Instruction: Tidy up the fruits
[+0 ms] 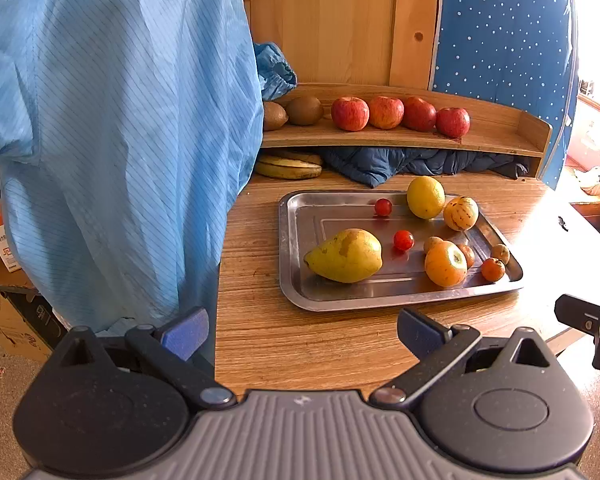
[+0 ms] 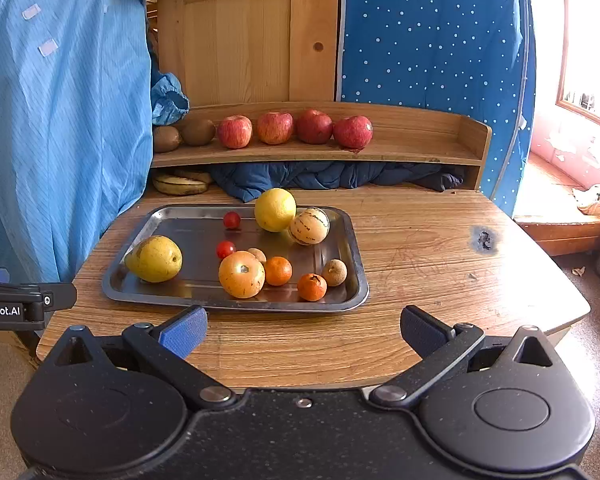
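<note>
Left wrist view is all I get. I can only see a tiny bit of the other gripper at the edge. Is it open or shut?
Observer: Open. The right wrist view shows the right gripper spread wide, with nothing between its fingers.
Operator: Okay! And what's peeking out behind the big orange fruit on the tray?
Observer: A small mandarin. From the right wrist view it is whole and round, sitting right beside the big orange fruit.
</note>
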Demonstrator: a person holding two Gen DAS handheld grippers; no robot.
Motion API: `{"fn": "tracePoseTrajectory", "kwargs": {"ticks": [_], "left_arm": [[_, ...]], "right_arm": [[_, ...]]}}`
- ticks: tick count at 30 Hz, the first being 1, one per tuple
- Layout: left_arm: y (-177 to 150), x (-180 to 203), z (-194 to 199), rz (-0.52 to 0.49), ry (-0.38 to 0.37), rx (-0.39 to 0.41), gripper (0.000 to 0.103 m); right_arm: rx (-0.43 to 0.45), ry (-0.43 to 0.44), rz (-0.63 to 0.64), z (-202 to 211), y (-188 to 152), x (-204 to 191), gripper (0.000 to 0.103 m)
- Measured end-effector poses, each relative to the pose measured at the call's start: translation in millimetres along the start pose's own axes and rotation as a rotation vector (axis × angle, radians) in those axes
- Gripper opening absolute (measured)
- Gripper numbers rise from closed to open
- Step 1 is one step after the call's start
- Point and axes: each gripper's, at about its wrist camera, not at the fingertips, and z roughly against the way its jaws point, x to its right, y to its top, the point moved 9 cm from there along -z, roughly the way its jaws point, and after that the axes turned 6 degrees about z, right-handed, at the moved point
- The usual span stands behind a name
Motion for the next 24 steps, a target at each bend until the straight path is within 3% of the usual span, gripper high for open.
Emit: {"fn": "tracePoseTrajectory", "kwargs": {"ticks": [24], "left_arm": [[-0.6, -1.6, -6.8, 0.005, 0.007, -0.012, 0.102]], "right_arm": [[-0.009, -0.001, -0.004, -7.3, 1.1, 3.0, 0.102]]}}
